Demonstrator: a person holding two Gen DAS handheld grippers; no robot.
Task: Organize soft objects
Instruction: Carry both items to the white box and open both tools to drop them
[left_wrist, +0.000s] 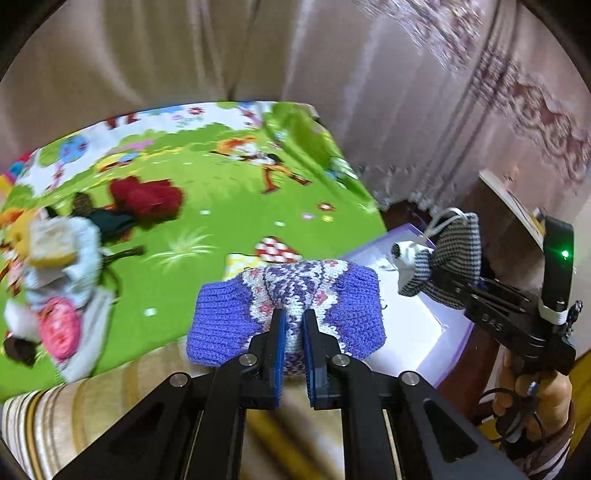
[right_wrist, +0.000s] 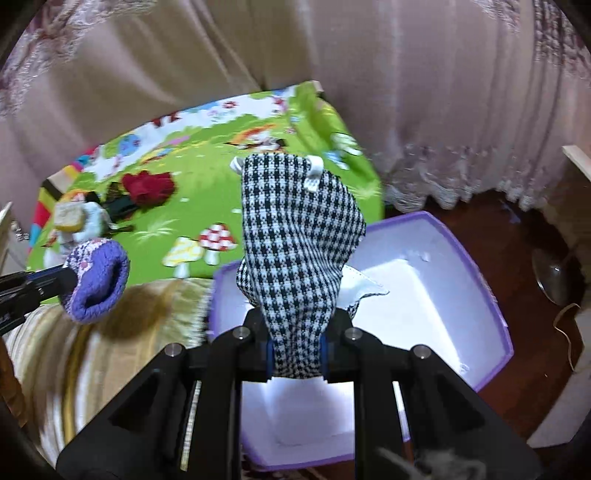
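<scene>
Knitted purple sock (left_wrist: 286, 310) in left jaws

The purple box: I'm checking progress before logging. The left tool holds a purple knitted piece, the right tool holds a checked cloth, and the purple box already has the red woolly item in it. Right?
Not quite. The red woolly item lies on the green mat, not in the purple box, as the right wrist view shows. The left tool holds the purple knitted piece; the right tool holds the checked cloth.
</scene>
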